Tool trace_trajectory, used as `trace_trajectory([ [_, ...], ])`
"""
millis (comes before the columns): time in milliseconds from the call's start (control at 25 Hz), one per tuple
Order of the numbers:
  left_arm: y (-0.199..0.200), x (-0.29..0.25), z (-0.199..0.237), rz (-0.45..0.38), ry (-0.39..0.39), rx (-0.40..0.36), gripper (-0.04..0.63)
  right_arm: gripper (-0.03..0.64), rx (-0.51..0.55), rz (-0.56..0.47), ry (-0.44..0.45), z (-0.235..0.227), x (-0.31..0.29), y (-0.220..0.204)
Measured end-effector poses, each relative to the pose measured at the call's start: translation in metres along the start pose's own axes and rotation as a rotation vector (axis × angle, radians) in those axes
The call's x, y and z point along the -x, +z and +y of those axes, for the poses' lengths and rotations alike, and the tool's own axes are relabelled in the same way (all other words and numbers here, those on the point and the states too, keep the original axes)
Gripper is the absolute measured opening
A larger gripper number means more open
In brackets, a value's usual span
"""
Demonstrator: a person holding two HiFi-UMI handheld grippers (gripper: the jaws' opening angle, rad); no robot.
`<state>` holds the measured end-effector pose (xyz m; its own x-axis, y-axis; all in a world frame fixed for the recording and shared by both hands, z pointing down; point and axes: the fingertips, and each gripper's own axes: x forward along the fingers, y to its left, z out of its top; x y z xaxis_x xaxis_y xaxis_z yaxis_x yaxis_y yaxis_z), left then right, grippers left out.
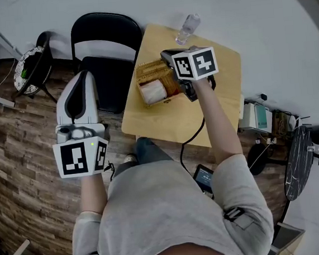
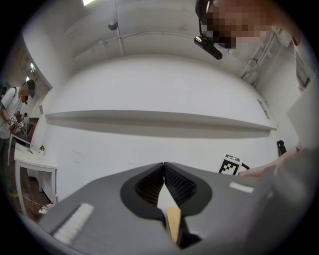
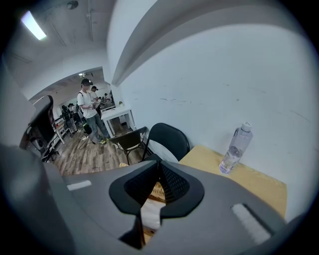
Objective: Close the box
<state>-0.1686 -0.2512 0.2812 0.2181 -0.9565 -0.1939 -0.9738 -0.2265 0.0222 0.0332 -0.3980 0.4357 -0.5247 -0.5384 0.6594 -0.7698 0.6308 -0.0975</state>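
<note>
A woven wicker box [image 1: 156, 80] stands on the small wooden table [image 1: 219, 107] with its top open and something white [image 1: 153, 91] inside. My right gripper [image 1: 166, 54] hangs just above the box's far right corner, pointing down at it, jaws shut with nothing in them. In the right gripper view the fingertips [image 3: 159, 162] meet, and the box [image 3: 157, 191] shows through the gap below them. My left gripper [image 1: 85, 74] is off the table to the left, over the floor by the chair. It points level at a white wall, its jaws [image 2: 163, 165] shut and empty.
A clear water bottle [image 1: 187, 28] [image 3: 236, 148] stands at the table's far edge. A black folding chair [image 1: 105, 51] [image 3: 168, 141] sits against the table's left side. A black cable and a phone [image 1: 202, 177] lie near the person's legs. People [image 3: 89, 112] stand far off.
</note>
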Motion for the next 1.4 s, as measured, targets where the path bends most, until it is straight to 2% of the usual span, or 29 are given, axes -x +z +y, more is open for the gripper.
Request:
trace_trajectory([
  [520,0.003,0.026,-0.025,0.000,-0.043,0.001,0.058,0.021,-0.047,-0.013,-0.020,0.012,0.029,-0.046],
  [1400,-0.007,0.040,-0.045,0.028,-0.092,0.004,0.058,0.021,-0.122,0.028,-0.042,0.017,0.031,-0.119],
])
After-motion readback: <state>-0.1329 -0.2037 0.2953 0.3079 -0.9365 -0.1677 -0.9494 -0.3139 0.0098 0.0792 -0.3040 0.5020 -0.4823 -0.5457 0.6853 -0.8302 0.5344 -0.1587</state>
